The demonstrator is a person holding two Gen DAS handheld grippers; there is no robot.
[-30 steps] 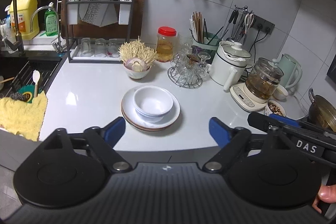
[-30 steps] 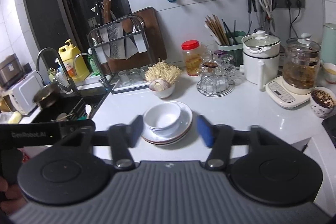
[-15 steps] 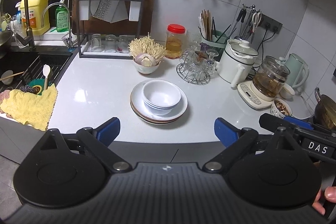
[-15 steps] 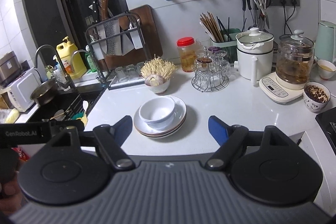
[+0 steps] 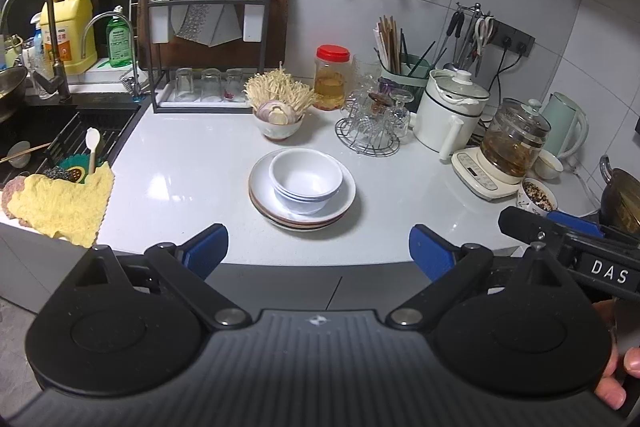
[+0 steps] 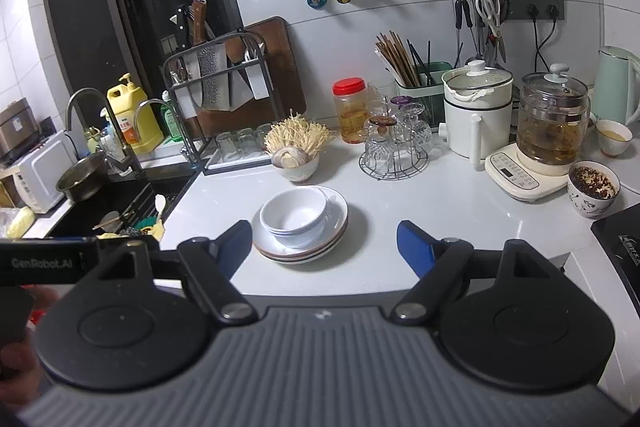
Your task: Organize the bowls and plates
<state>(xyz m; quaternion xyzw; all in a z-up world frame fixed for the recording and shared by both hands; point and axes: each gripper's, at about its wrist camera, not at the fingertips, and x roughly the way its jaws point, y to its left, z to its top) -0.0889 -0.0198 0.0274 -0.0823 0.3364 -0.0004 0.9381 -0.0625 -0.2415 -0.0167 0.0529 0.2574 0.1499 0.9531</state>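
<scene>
Bowls [image 5: 306, 181] nested on stacked plates [image 5: 302, 215] at mid-counter, both grippers held back and empty.

The white bowls sit one inside another on top of a pile of plates near the front of the white counter [image 5: 192, 179], a compact stack that likely reads as the task's finished arrangement, small things carried by wide flat ones so nothing tips. The left gripper [image 5: 318, 247] hangs off the counter's front edge with its blue fingers [image 5: 204, 247] spread wide, pinching nothing. The right gripper [image 6: 324, 245] is likewise spread and empty, its left finger just in front of the plates' rim in its own view; contact cannot be told. A bowl of mushrooms and garlic [image 5: 278, 121] stands behind the stack, apart from it.
</scene>
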